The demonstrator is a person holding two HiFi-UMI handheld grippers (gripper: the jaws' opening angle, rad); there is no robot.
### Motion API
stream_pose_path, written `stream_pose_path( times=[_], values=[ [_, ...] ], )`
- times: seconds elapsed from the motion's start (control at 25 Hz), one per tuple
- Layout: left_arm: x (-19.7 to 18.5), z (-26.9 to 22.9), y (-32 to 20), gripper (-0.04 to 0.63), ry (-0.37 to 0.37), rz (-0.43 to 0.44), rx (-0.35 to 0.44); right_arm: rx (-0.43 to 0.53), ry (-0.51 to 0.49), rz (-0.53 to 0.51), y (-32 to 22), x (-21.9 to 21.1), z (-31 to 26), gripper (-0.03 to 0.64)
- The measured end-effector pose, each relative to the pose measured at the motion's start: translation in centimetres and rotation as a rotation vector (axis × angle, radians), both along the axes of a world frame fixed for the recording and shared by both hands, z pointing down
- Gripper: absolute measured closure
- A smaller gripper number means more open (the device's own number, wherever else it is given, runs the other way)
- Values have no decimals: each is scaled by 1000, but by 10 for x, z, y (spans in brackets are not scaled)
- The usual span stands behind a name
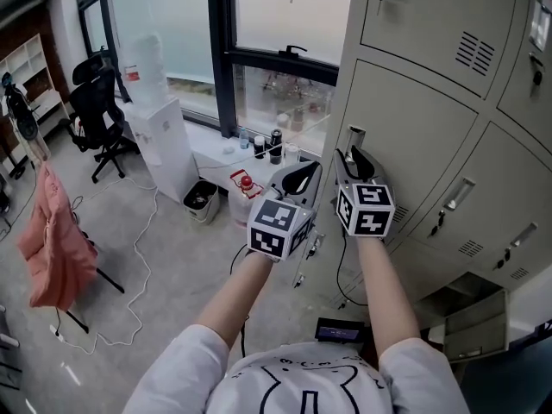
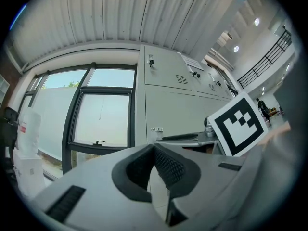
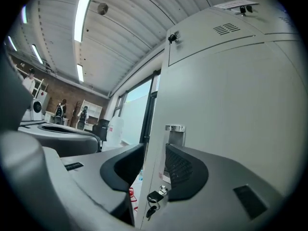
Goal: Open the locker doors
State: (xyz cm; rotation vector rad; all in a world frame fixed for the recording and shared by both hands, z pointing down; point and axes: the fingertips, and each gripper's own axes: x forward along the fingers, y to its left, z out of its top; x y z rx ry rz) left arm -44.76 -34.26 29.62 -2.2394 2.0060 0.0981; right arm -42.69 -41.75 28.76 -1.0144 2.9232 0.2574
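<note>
Grey metal lockers (image 1: 431, 102) fill the right of the head view. My right gripper (image 1: 354, 164) is up against the middle-left door (image 1: 405, 119), at its chrome handle (image 1: 354, 136). In the right gripper view its jaws (image 3: 154, 160) stand open astride the door's left edge; the handle (image 3: 174, 134) is just above the right pad and a key (image 3: 155, 196) hangs in the lock below. My left gripper (image 1: 302, 178) hangs beside it to the left, clear of the lockers, its fingertips (image 2: 154, 148) together with nothing between them.
A lower locker (image 1: 470, 309) at the bottom right stands open. Left of the lockers are a window with bottles on its sill (image 1: 267, 145), a water dispenser (image 1: 159, 136), a bin (image 1: 201, 198), an office chair (image 1: 99, 115), a pink cloth on a stand (image 1: 56, 240) and floor cables.
</note>
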Motion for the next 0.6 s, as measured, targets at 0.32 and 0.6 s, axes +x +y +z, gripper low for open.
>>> stream_pose_path(
  times=[0.32,0.6],
  values=[
    [-21,-2,-6,580,8,-22,-4,-81,-28,15,-24,-20,10,457],
    [-34,3,2,581,24,-42,-16,-101,-55,3,-22,-23,10,457]
  ],
)
